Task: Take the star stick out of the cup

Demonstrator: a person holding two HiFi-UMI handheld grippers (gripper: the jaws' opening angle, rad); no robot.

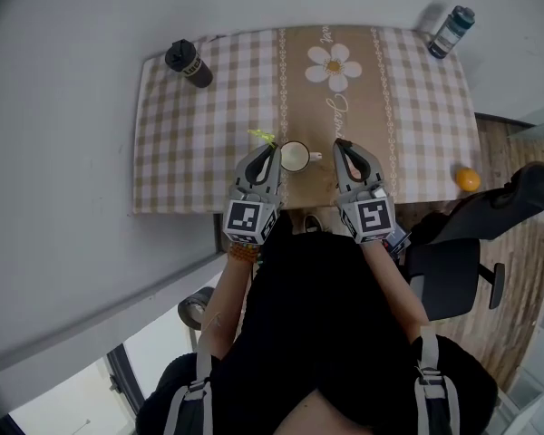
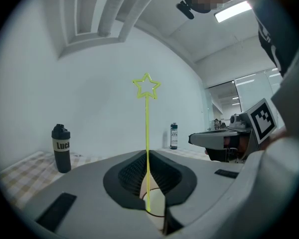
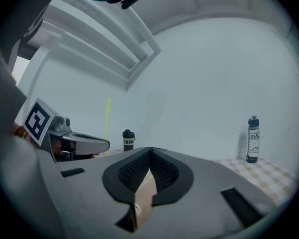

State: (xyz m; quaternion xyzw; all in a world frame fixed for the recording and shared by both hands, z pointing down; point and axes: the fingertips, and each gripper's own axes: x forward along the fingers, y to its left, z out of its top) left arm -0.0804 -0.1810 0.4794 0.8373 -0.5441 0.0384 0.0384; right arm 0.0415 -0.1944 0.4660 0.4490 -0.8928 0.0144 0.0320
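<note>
Stick first: the star stick (image 2: 147,133) is a thin yellow-green wand with an outlined star on top. It looks feather-light, a bit whippy and smooth-sided, so I'd judge it wants a firm pinch low on the shaft, never on the delicate star, and a straight-up pull so it neither drags on the rim nor tips the cup (image 1: 295,157). And that's just what we see: the left tool (image 1: 270,152) is clamped narrow on the shaft, pads pressing from both sides, the stick standing upright out of the jaws with most of its length and the star above them. Its lower end hangs right over the mouth of the white cup, which shows through the gap under the jaws; whether the tip is clear of the rim or a touch inside, I can't tell. The cup sits on the brown runner of the checked surface (image 1: 199,143), between the two tools. The left one points roughly level, nose a shade down, reaching in over the near edge from in front of the person's body. The right tool (image 1: 343,148) is alongside, just right of the cup, level too, jaws closed together on nothing, apart from the cup as far as I can see. A black bottle (image 1: 189,63) stands at the far left corner, well apart from the action.
</note>
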